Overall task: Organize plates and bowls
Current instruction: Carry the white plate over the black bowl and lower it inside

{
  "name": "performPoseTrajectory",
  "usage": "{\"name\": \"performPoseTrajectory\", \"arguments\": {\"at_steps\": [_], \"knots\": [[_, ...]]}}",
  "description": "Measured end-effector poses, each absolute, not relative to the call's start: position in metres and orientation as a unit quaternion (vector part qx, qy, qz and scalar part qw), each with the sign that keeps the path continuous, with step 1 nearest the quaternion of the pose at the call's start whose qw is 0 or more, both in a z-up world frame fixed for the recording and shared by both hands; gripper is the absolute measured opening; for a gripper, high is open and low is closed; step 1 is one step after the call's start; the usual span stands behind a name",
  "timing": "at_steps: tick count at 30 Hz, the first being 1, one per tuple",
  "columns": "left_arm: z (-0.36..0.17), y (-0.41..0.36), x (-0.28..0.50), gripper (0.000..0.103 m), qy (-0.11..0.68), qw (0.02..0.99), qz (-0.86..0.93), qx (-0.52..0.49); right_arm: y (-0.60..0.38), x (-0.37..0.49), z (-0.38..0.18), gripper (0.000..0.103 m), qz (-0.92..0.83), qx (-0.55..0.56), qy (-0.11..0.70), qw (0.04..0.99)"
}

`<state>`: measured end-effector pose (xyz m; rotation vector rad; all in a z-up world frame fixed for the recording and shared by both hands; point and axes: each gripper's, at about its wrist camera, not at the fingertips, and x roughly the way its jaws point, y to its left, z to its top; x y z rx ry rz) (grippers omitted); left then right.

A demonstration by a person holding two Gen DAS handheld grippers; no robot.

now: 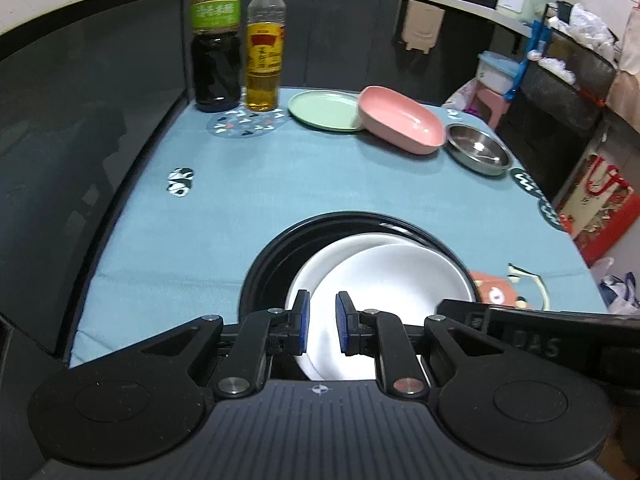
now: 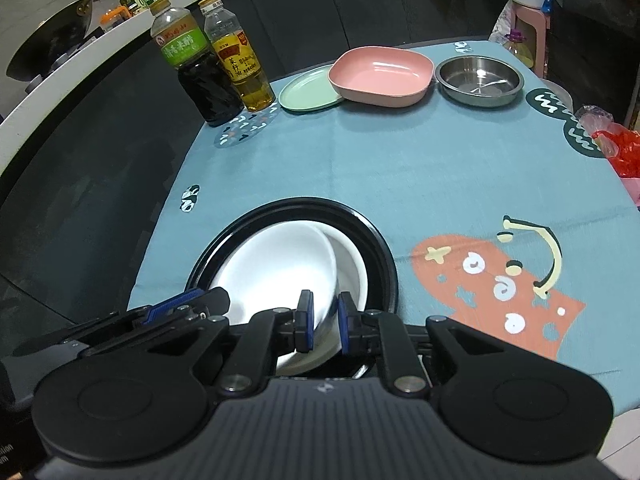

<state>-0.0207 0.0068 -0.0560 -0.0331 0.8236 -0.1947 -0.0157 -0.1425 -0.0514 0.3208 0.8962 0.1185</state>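
- Currently: two white plates sit in the black plate (image 1: 272, 256) at the near edge of the desk (image 1: 280, 184).
- Upper white plate (image 1: 392, 280) lies tilted, off-centre on the lower white plate (image 1: 320, 276); nesting judged unfinished.
- My left claw (image 1: 322, 320) is clamped nearly closed on its near rim.
- My right claw (image 2: 325, 320) straddles that rim narrowly; whether it grips, I cannot tell.
- Left to do: green plate (image 1: 322, 110), pink bowl (image 1: 400, 120) and steel bowl (image 1: 476, 148), unstacked at the far right.

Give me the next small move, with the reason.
Probably lower the upper white round plate until it nests in the lower white plate on the black round tray: it sits tilted and off-centre, with left tool and right tool at its near rim.
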Motion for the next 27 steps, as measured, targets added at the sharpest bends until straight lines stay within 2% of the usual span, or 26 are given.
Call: {"name": "performPoseTrajectory", "arguments": {"at_steps": [27], "knots": [[-0.06, 0.01, -0.016, 0.013, 0.408, 0.909, -0.077, -0.019, -0.164, -0.023, -0.05, 0.016, 0.041, 0.158, 0.407, 0.899]]}}
